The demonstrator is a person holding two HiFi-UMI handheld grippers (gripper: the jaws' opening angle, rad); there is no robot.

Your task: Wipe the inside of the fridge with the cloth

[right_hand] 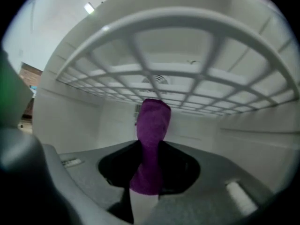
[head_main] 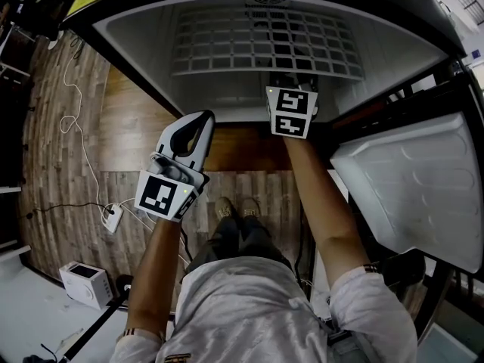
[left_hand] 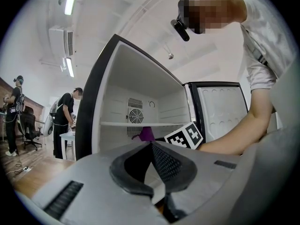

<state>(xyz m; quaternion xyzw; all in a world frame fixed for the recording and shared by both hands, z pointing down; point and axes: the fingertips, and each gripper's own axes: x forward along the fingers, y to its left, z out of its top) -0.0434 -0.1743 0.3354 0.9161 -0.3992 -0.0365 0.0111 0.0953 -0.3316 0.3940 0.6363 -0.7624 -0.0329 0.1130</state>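
Pinched by the right gripper [right_hand: 149,170], the purple cloth [right_hand: 152,118] is held inside the fridge [head_main: 227,97], beneath the wire shelf [right_hand: 187,83]. Wiping is judged barely begun; next the cloth must be pressed against a wall. The left gripper [head_main: 198,131], jaws together and empty, is held outside, near left.

Your right tongs [head_main: 293,85] reach into the open fridge [head_main: 140,40] beneath its wire shelf [head_main: 265,44]; your left tongs [head_main: 203,121] hang outside.

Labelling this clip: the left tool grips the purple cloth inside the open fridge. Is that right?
No. The right tool grips the purple cloth inside the open fridge, as the right gripper view shows; the left tool holds nothing.
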